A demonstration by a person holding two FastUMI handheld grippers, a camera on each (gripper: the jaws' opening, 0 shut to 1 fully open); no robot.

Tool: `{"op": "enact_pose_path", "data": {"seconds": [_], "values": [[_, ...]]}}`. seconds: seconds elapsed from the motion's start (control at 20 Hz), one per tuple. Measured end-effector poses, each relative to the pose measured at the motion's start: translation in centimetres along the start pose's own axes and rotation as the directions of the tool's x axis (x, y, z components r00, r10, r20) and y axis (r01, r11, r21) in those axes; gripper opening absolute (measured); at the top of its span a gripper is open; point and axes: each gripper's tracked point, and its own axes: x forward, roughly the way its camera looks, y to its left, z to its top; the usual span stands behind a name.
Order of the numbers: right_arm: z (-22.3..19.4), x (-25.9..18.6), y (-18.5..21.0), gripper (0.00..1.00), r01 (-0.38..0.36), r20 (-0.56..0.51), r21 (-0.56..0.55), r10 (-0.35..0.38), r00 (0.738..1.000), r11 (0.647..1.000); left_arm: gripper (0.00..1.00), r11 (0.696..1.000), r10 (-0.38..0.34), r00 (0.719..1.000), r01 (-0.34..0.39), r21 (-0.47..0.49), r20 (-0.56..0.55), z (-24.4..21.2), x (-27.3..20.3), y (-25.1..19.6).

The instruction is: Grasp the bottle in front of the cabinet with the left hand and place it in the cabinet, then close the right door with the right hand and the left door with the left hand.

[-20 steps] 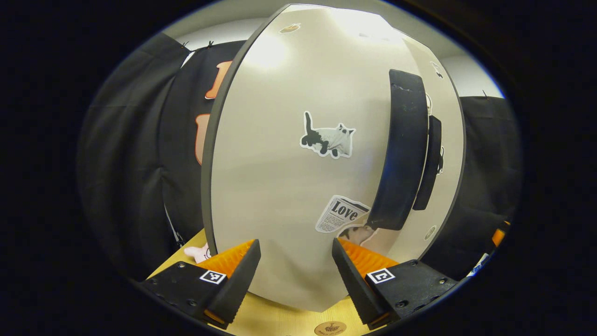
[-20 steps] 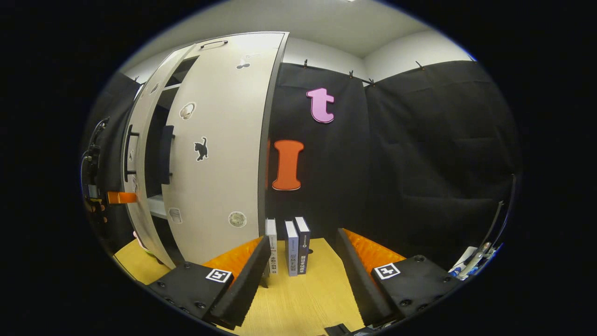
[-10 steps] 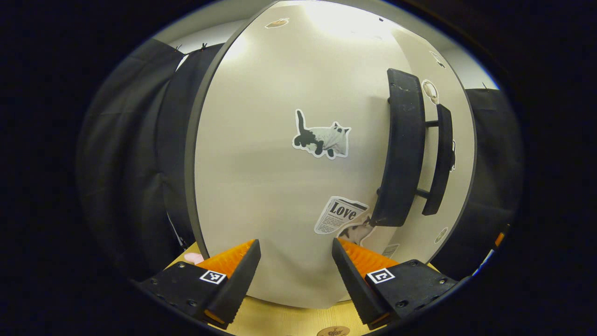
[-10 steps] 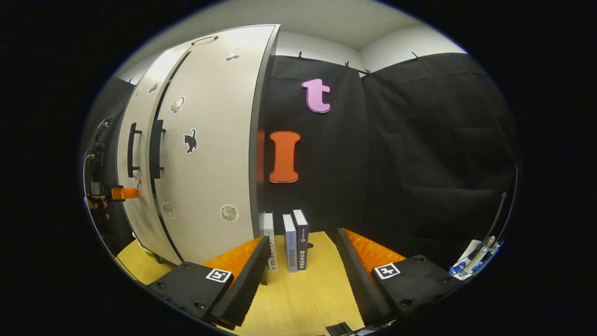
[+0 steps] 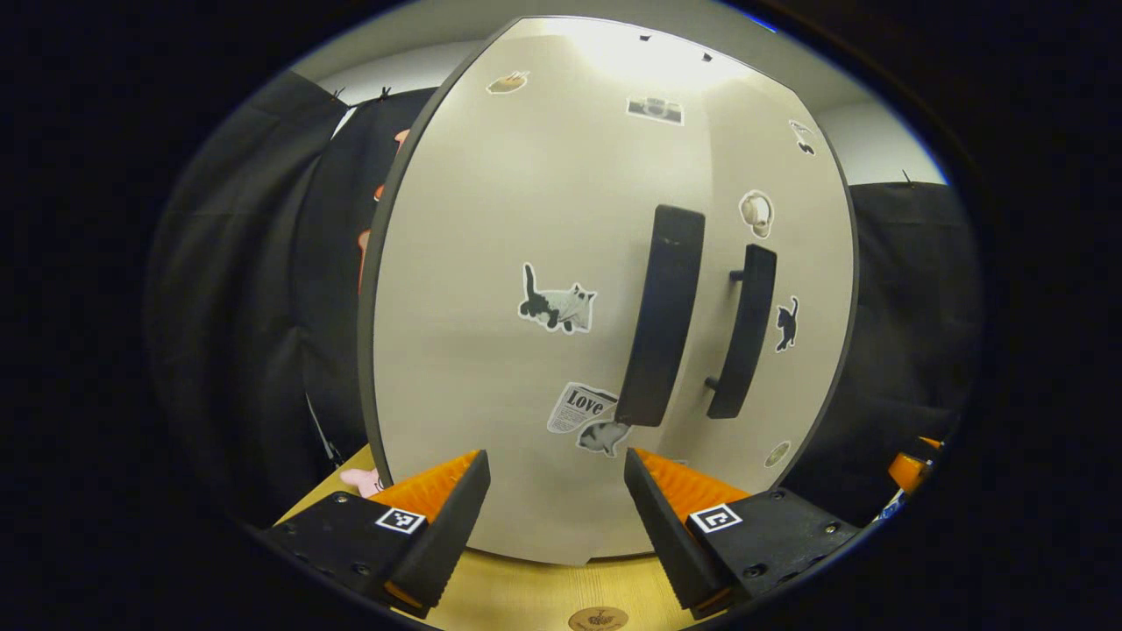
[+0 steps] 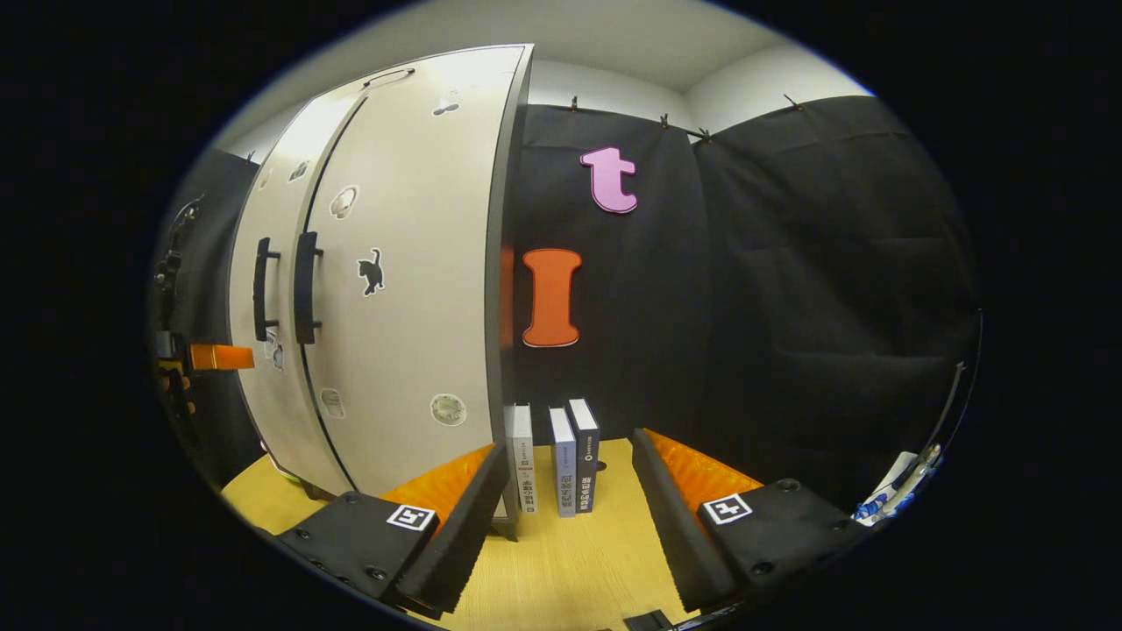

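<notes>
— Wood-grain table carries the pale cabinet. How do its doors stand?

— Both lie flush. In the left gripper view the left door takes the centre, the right door sits toward 3 o'clock, and their two dark handles, the left handle and the right handle, stand upright side by side. In the right gripper view the cabinet is at 10 o'clock.

— And the bottle?

— I cannot see it; with the doors shut, the inside is hidden.

— What stands near the cabinet?

— Three books upright on the table just beside its right edge, at 6 o'clock in the right gripper view.

— The left claw?

— Spread wide with nothing between its fingers, facing the left door near its lower part; I cannot tell whether it touches. It also shows at 9 o'clock in the right gripper view, in front of the left door.

— The right claw?

— Wide apart too, empty, over the table and pointing toward the books, apart from the doors.

— Smaller things?

— Stickers on the doors: a cat sticker, a newspaper sticker.
</notes>
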Motion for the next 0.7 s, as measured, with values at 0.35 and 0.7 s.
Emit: {"op": "enact_pose_path", "data": {"seconds": [0.35, 0.7], "values": [[1.8, -1.5, 3.4, 0.95, -0.064, 0.031, -0.010, 0.064, 0.997, 0.998, 0.94, 1.000, 0.008, 0.997, -0.007, -0.015, 0.078, 4.3, -6.4, 1.3], [3.4, -3.9, 6.7, 0.95, -0.087, 0.067, -0.049, 0.090, 0.994, 0.995, 0.94, 1.000, 0.004, 0.991, -0.001, -0.021, 0.135, 6.6, -11.9, 2.9]]}}
